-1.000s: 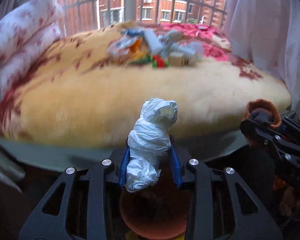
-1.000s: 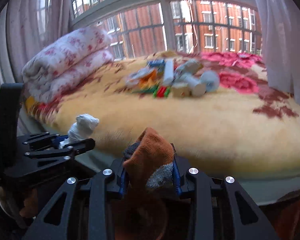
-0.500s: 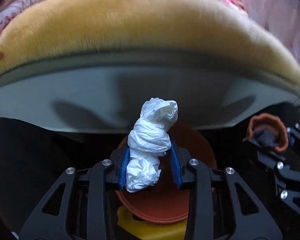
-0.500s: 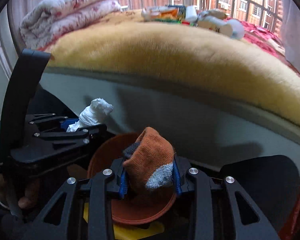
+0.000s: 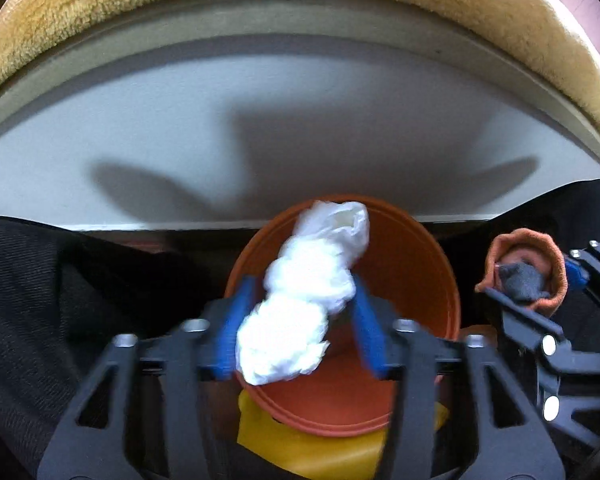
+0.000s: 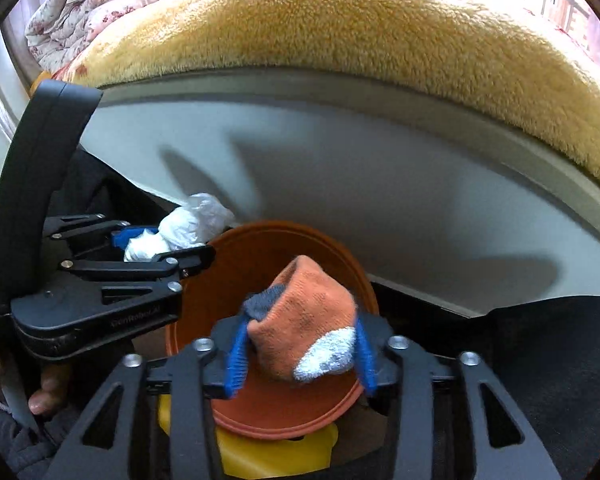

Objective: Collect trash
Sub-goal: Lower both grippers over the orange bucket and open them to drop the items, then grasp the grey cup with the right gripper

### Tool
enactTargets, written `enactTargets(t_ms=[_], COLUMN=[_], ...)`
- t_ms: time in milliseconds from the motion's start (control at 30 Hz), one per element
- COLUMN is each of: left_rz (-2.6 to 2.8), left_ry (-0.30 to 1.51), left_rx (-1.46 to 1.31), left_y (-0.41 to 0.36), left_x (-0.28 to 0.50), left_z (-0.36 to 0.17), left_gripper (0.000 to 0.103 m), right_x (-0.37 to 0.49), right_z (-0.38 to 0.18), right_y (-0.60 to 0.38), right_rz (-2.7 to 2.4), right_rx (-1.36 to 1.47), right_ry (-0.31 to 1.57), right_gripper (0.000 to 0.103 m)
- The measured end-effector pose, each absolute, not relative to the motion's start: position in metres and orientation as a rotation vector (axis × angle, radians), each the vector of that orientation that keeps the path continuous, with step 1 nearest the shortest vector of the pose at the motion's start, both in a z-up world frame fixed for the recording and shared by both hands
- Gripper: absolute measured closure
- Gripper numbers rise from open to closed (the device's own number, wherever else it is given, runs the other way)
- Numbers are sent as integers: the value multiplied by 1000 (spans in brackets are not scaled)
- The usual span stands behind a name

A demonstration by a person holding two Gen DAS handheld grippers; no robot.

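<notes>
My left gripper (image 5: 300, 320) has its jaws spread wider than before around a crumpled white tissue (image 5: 303, 300), which sits loose between them over the orange bin (image 5: 411, 280). My right gripper (image 6: 300, 344) holds an orange sock with grey and white patches (image 6: 307, 328) between its blue pads (image 6: 236, 352), also over the orange bin (image 6: 260, 256). The right gripper with the sock also shows in the left wrist view (image 5: 523, 276). The left gripper with the tissue shows in the right wrist view (image 6: 180, 232).
The bin stands on a yellow base (image 5: 311, 448) on the floor against the grey bed frame (image 5: 300, 128). A yellow fleece blanket (image 6: 379, 28) covers the bed above. A folded floral quilt (image 6: 84, 4) lies at the far left. Dark fabric (image 5: 60, 288) lies at both sides.
Both grippers dropped from bed height down to the orange bin. The left jaws have spread apart and the tissue now sits loose between them. The right jaws look slightly wider.
</notes>
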State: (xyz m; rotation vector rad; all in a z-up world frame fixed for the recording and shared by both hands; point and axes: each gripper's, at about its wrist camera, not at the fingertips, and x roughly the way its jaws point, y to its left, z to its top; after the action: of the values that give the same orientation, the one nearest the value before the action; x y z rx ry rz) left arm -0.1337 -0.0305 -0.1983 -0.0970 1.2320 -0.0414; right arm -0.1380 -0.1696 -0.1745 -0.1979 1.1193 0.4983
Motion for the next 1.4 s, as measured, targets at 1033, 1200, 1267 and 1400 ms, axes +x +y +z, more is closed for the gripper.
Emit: enactTargets(t_ms=[1033,1200,1267,1400], left_rz=[-82,-80,-84,-88], left_ry=[751,751,763,761], left_rx=[-82,-119,-138,-130], left_y=[-19,-10,-6,-4], left_x=[-105,-80,-74,-68], left_z=[-25,-23,-25,-31], left_gripper=[16,16,16,16], right_x=[21,126,152,190], right_z=[9,2,-6,-18], right_y=[-226,-208,-202,-186], right_rz=[452,488,493,524], right_rx=[-158,-135,-148,-230], right_ry=[717,853,913,1029], right_gripper=[36,42,47,49])
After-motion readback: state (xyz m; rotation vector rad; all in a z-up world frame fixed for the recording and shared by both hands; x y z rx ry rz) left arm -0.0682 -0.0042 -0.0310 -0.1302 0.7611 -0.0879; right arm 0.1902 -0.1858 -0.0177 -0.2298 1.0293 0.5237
